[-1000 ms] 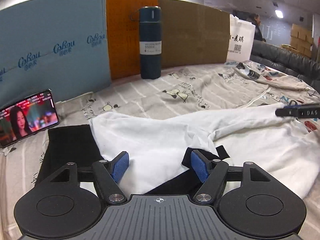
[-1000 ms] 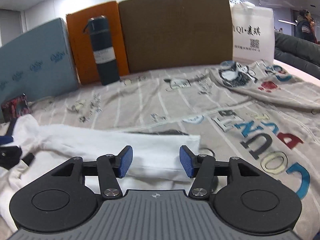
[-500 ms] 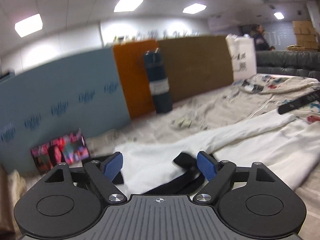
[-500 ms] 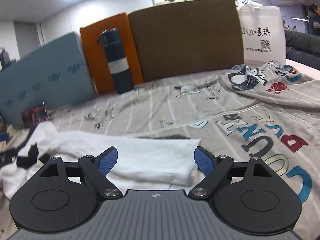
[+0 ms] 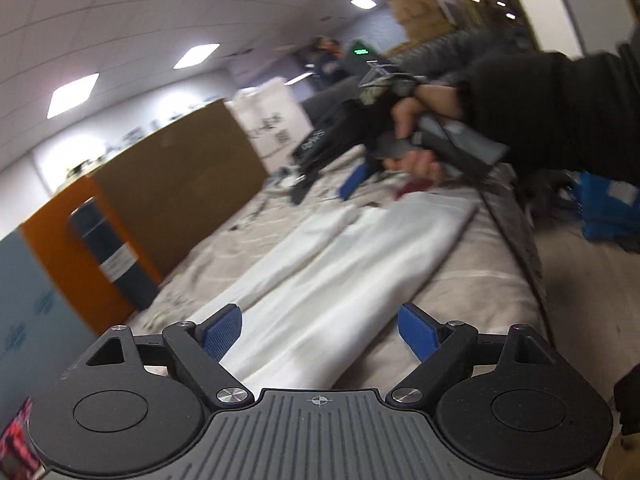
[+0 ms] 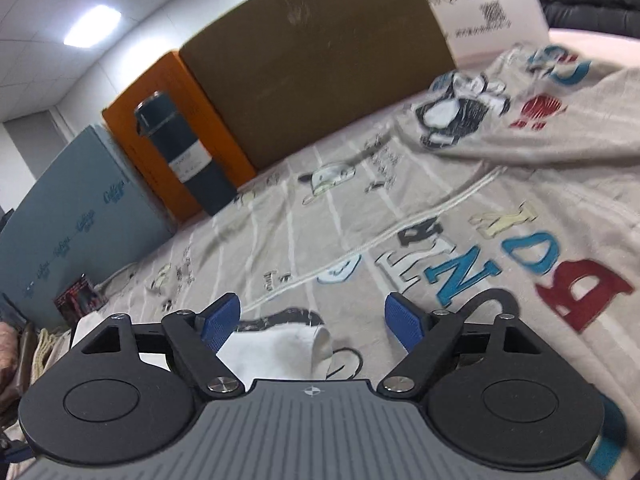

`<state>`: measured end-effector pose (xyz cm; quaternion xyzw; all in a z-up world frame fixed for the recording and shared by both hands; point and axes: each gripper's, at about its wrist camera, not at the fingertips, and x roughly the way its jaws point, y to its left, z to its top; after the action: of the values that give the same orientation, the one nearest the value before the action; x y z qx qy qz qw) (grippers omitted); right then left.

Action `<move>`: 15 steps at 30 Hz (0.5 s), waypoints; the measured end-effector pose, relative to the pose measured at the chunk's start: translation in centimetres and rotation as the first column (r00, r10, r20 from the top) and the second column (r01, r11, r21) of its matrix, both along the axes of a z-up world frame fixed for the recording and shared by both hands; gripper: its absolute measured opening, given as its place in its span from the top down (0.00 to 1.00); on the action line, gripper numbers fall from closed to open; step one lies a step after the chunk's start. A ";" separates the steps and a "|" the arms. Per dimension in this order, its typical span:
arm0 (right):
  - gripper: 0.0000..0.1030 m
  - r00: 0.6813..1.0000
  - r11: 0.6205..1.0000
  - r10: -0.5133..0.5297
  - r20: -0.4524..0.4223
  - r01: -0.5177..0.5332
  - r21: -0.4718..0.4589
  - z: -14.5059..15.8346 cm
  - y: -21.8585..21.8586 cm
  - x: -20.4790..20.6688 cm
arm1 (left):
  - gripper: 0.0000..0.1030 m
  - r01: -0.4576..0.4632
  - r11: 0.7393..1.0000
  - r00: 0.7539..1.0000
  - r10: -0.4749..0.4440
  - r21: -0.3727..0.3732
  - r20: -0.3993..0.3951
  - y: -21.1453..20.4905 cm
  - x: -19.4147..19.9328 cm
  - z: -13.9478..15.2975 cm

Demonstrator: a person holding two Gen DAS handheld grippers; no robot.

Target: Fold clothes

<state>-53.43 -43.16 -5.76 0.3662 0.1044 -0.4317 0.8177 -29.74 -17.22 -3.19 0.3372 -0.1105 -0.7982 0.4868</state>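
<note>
A white garment lies stretched along the printed bed sheet, folded lengthwise. My left gripper is open and empty, raised over the garment's near end. In the left wrist view the right gripper shows at the garment's far end, held by a hand in a black sleeve. In the right wrist view my right gripper is open and empty, with the white garment's end just below its left finger.
A dark blue flask stands at the back against orange, brown and blue boards. A white bag stands at the back right. A phone leans at the left. The bed edge runs on the right.
Both grippers have opened wider and lifted off the garment. The left gripper has swung right and tilted, now looking along the garment toward the right gripper. The right gripper has tilted too.
</note>
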 end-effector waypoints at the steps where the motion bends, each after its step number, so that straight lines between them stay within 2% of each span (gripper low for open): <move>1: 0.28 1.000 1.000 0.009 0.000 -0.009 -0.006 -0.1 0.0 0.2 | 0.15 0.013 1.000 1.000 -0.013 -0.004 0.015 -0.4 -0.8 -0.2; 3: 0.44 0.999 0.999 0.038 -0.006 -0.038 -0.008 -0.1 0.2 0.4 | 0.15 0.034 0.999 0.998 -0.033 -0.016 0.045 -1.2 -2.3 -0.5; 4: 0.49 0.998 0.998 0.057 -0.013 -0.057 -0.010 -0.1 0.4 0.6 | 0.15 0.046 0.999 0.998 -0.045 -0.024 0.051 -1.6 -3.0 -0.5; 8: 0.53 0.988 0.989 0.136 -0.078 -0.140 -0.043 0.1 1.6 1.3 | 0.15 0.091 0.995 0.995 -0.089 -0.042 0.050 -3.7 -5.5 -0.4; 9: 0.58 0.984 0.987 0.148 -0.096 -0.153 -0.052 0.1 1.9 1.4 | 0.16 0.104 0.994 0.993 -0.101 -0.045 0.053 -4.1 -5.9 -0.4; 10: 0.61 0.982 0.986 0.153 -0.108 -0.160 -0.056 0.2 2.1 1.4 | 0.22 0.117 0.992 0.992 -0.115 -0.047 0.055 -4.4 -6.3 -0.4; 11: 0.69 0.980 0.985 0.155 -0.121 -0.163 -0.062 0.2 2.3 1.5 | 0.57 0.131 0.990 0.990 -0.128 -0.050 0.058 -4.7 -6.7 -0.4; 12: 0.80 0.980 0.985 0.150 -0.130 -0.160 -0.071 0.4 2.4 1.5 | 0.80 0.144 0.989 0.989 -0.143 -0.021 0.047 -5.1 -6.8 -0.3; 13: 0.84 0.981 0.984 0.144 -0.129 -0.156 -0.083 0.6 2.6 1.5 | 0.94 0.137 0.991 0.990 -0.137 -0.006 0.030 -5.3 -6.7 -0.2; 15: 0.90 0.983 0.983 0.133 -0.126 -0.147 -0.107 1.2 2.8 1.5 | 0.94 0.124 0.992 0.992 -0.124 -0.027 -0.004 -5.3 -6.2 0.3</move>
<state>-51.98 -40.33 -4.57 0.2835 0.1531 -0.3993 0.8583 -35.89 -22.51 -2.88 0.3211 -0.1404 -0.8263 0.4410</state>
